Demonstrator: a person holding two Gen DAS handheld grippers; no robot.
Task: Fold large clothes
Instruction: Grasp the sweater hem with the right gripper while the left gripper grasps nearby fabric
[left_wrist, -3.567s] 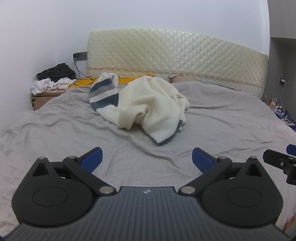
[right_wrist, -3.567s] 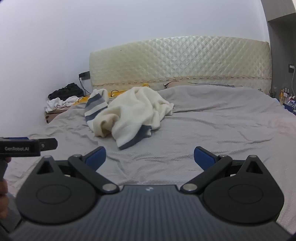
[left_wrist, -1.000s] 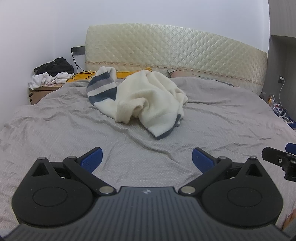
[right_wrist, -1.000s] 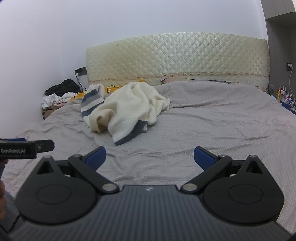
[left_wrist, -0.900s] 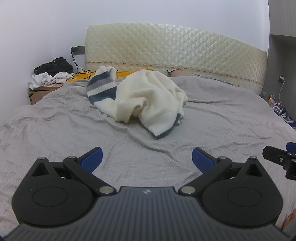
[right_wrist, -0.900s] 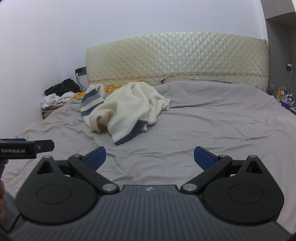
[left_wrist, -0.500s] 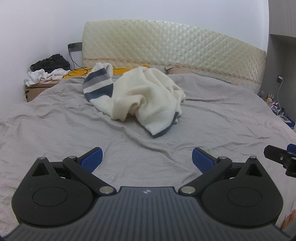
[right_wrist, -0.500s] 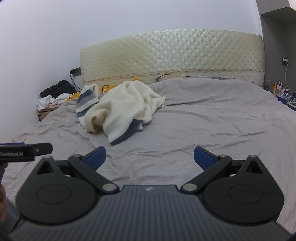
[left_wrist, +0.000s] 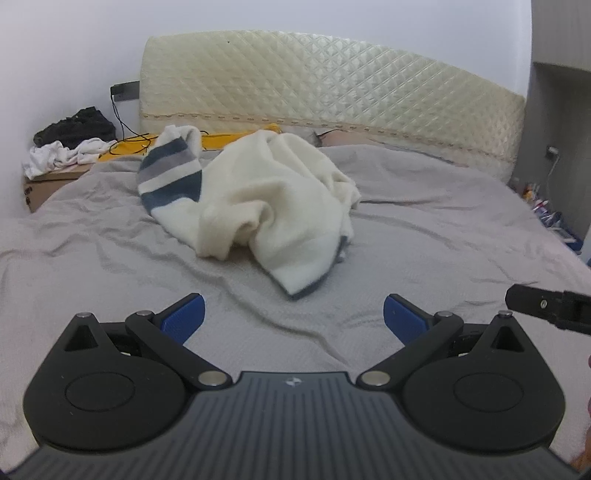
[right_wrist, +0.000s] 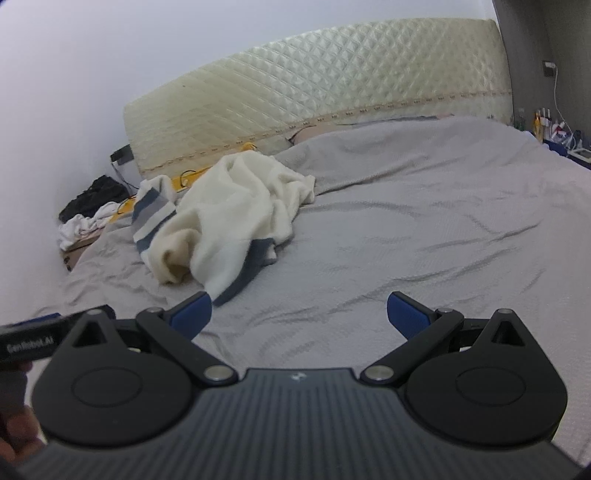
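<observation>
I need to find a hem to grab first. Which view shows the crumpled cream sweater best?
The left wrist view: the cream sweater lies centred ahead, with its striped sleeve and dark-edged hem both visible. The right wrist view shows the sweater off to the left and tilted, but its hem corner looks nearer.

Far beyond the jaws, the cream garment (left_wrist: 266, 206) lies bunched, its underside and shape hidden in folds. Small items (right_wrist: 546, 122) right of the jaws are too tiny to identify (bottles, perhaps). The neighbouring gripper (left_wrist: 546, 304) is cut off at the frame edge.
</observation>
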